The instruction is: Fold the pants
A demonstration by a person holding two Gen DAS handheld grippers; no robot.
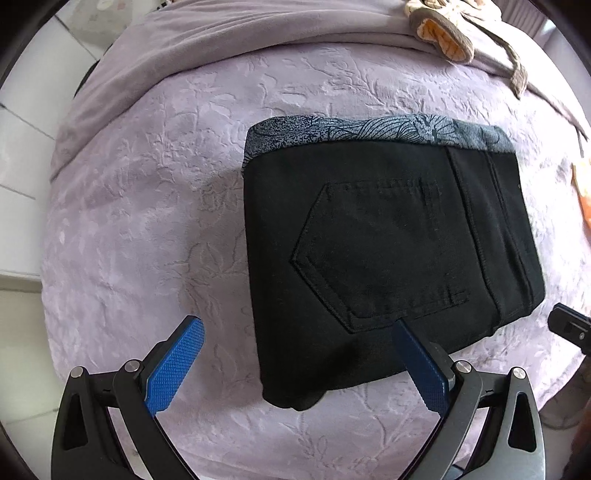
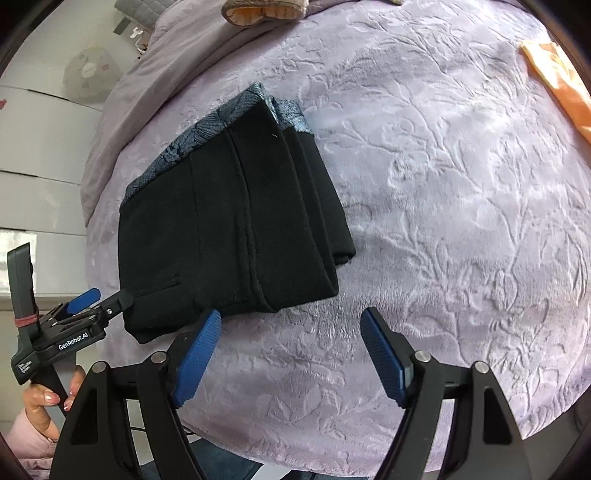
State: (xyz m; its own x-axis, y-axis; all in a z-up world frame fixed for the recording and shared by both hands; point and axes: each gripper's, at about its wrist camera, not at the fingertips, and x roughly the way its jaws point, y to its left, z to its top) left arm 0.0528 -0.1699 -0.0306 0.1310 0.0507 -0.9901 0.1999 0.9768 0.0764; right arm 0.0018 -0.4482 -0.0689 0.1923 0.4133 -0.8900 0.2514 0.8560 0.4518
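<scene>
The black pants (image 1: pixel 388 240) lie folded into a compact rectangle on the lilac embossed bedspread (image 1: pixel 147 221), back pocket up, with the grey patterned waistband at the far edge. My left gripper (image 1: pixel 295 323) points down over the fold's near left corner and is open wide. One blue pad (image 1: pixel 177 365) hangs over bare bedspread, the other finger over the pocket's edge. In the right wrist view the pants (image 2: pixel 221 229) show their stacked layers. My right gripper (image 2: pixel 291 314) is open just off their near right corner, with only bedspread between its pads. The left gripper (image 2: pixel 107 297) sits at the pants' near left edge.
A plain lilac blanket (image 1: pixel 221 33) is bunched along the back of the bed. A brown and orange plush item (image 1: pixel 439 33) lies on it. An orange cloth (image 2: pixel 561 85) lies at the right. White floor (image 1: pixel 22 147) shows left of the bed. A person's hand (image 2: pixel 44 398) holds the left tool.
</scene>
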